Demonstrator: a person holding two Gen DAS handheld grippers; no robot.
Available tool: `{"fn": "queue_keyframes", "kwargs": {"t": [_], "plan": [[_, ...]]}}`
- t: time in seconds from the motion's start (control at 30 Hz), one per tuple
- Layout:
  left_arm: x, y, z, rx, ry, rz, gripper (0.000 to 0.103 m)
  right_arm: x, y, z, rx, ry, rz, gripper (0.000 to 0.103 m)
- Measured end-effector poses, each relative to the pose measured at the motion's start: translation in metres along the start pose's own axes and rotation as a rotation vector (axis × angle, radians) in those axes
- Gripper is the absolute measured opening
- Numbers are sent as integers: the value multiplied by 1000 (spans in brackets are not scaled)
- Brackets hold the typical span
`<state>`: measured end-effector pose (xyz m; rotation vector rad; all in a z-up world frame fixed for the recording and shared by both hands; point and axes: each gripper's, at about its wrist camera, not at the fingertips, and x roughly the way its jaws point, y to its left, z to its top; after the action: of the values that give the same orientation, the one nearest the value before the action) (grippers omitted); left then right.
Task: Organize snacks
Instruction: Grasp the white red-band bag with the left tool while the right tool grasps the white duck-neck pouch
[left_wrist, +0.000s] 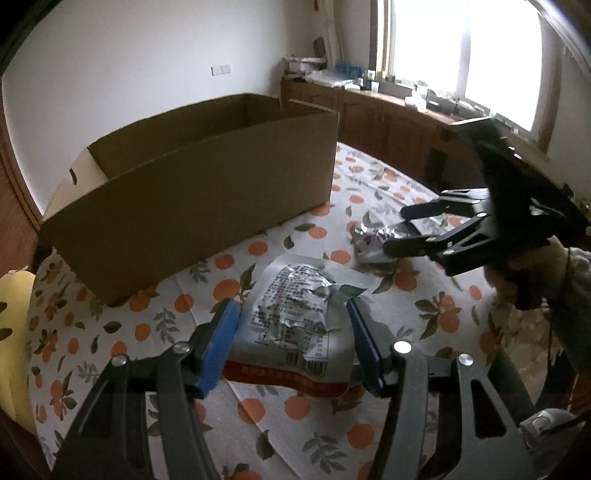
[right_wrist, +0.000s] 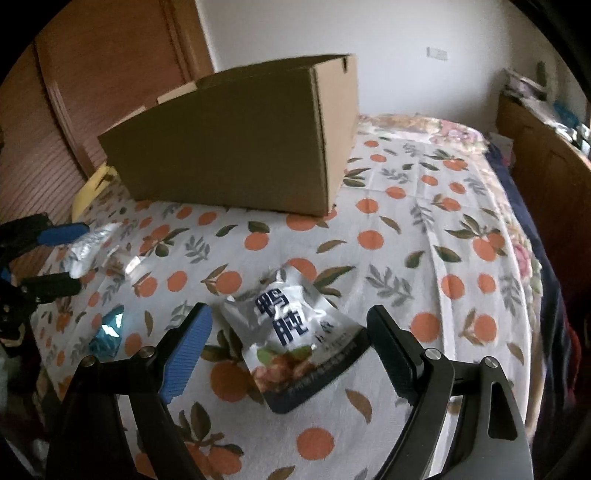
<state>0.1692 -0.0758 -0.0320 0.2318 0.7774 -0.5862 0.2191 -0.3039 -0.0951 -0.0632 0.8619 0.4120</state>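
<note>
An open cardboard box (left_wrist: 192, 192) stands on the orange-print tablecloth; it also shows in the right wrist view (right_wrist: 236, 147). My left gripper (left_wrist: 291, 325) is open, its blue pads on either side of a silver snack packet (left_wrist: 295, 317) with small print and a red strip, lying flat. My right gripper (right_wrist: 290, 332) is open around a second silver packet (right_wrist: 291, 332) with blue characters and a food picture. In the left wrist view the right gripper (left_wrist: 395, 230) straddles that crumpled packet (left_wrist: 369, 240). In the right wrist view the left gripper (right_wrist: 74, 254) frames the first packet (right_wrist: 92, 247).
A small blue foil wrapper (right_wrist: 109, 332) lies near the left table edge. A yellow object (left_wrist: 11, 325) sits beyond the table's left edge. A wooden cabinet (left_wrist: 388, 122) with clutter runs under the window. A wooden door (right_wrist: 92, 92) stands behind the box.
</note>
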Motion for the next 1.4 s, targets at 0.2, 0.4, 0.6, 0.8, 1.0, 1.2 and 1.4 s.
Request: {"fn": "queue_keyframes", "kwargs": {"t": [0.2, 0.4, 0.6, 0.8, 1.0, 1.2, 1.4], "plan": [[-5, 3, 1, -13, -20, -13, 60, 22, 8, 10, -104, 105, -24, 88], [-4, 4, -4, -20, -18, -23, 60, 27, 18, 5, -191, 148, -64, 88], [-3, 6, -6, -30, -16, -27, 60, 23, 18, -1, -182, 155, -61, 87], [-4, 5, -5, -30, -19, -29, 60, 19, 27, 1, -187, 174, -57, 64], [-6, 4, -6, -31, -17, -30, 60, 17, 29, -1, -170, 177, -55, 63], [-6, 5, -9, -43, -19, -29, 60, 8, 23, -5, -120, 156, 4, 63], [-5, 5, -9, -45, -20, -29, 60, 3, 23, -6, -107, 144, 19, 63]]}}
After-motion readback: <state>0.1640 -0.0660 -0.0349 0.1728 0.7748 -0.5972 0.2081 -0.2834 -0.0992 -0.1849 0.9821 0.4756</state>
